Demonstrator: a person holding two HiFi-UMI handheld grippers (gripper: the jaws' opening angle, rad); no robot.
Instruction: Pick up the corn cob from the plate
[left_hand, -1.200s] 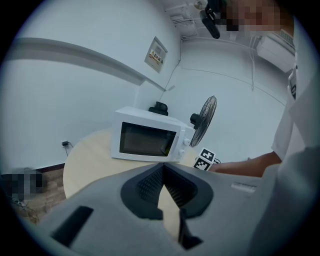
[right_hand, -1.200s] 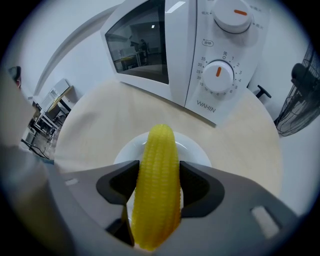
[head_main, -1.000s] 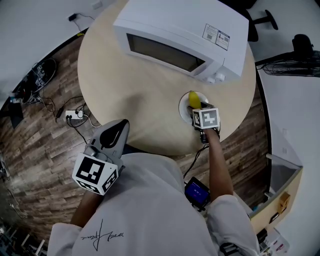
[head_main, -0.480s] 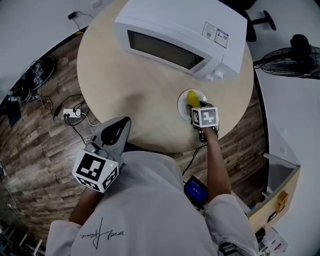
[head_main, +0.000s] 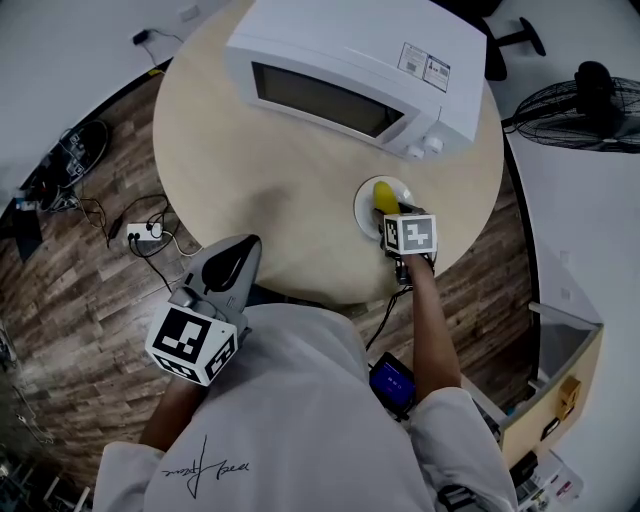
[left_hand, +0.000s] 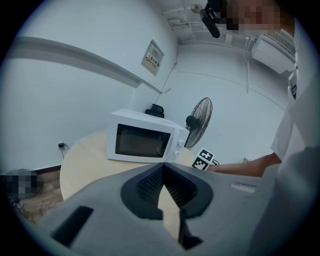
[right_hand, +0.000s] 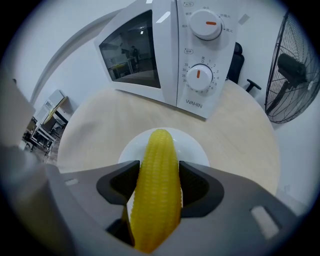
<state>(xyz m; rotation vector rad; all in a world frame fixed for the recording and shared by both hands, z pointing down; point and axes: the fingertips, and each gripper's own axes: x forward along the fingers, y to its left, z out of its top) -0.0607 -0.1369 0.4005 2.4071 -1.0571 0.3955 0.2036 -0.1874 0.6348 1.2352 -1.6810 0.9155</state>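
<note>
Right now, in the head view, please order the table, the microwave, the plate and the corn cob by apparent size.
Largest to smallest:
table
microwave
plate
corn cob

The corn cob, bright yellow and husked, lies lengthwise on the small round white plate, its tapered tip toward the far rim. The pads of the right gripper touch both its sides. The plate sits by the tabletop's near right edge.
</note>
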